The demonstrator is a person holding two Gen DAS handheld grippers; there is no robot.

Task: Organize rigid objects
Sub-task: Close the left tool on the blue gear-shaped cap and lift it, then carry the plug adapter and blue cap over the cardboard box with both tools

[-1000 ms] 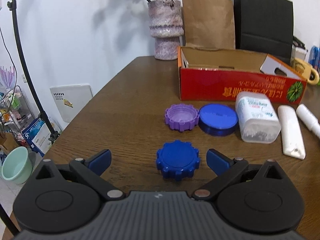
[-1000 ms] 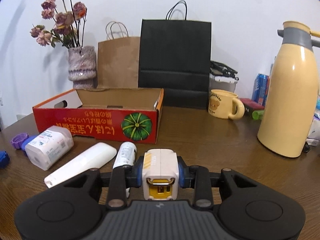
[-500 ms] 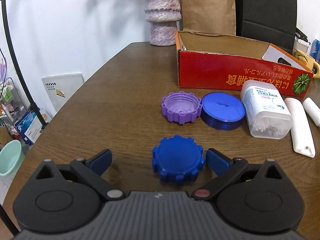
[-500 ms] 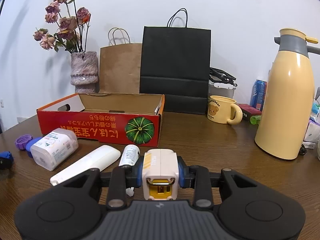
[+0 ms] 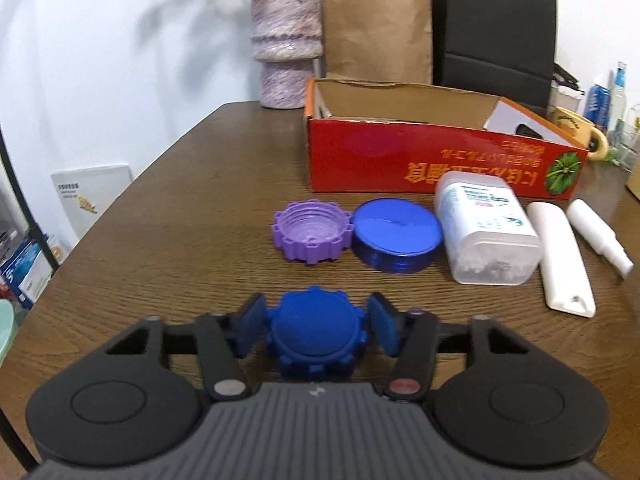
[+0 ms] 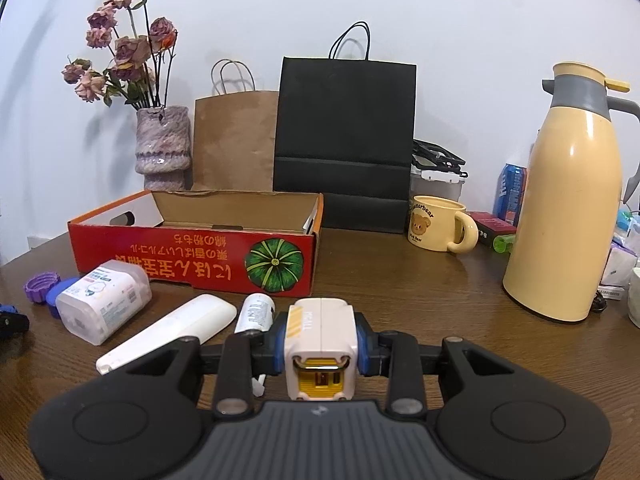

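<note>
My left gripper (image 5: 317,328) is shut on a dark blue toothed cap (image 5: 316,330) that rests on the brown table. Beyond it lie a purple toothed cap (image 5: 310,229), a round blue lid (image 5: 397,233), a clear swab box (image 5: 486,226), a white tube (image 5: 562,262) and a small white bottle (image 5: 598,230). The open red cardboard box (image 5: 424,160) stands behind them. My right gripper (image 6: 320,346) is shut on a white and yellow block (image 6: 320,346), held above the table in front of the red box (image 6: 192,256).
A purple vase (image 6: 162,142), a brown paper bag (image 6: 234,142) and a black bag (image 6: 344,148) line the back wall. A bear mug (image 6: 438,224), a cream thermos (image 6: 568,216) and a blue can (image 6: 512,188) stand at the right. The table's left edge (image 5: 132,184) drops to the floor.
My left gripper moved forward around the dark blue cap and its fingers closed onto it. My right gripper rose slightly, still holding the block.
</note>
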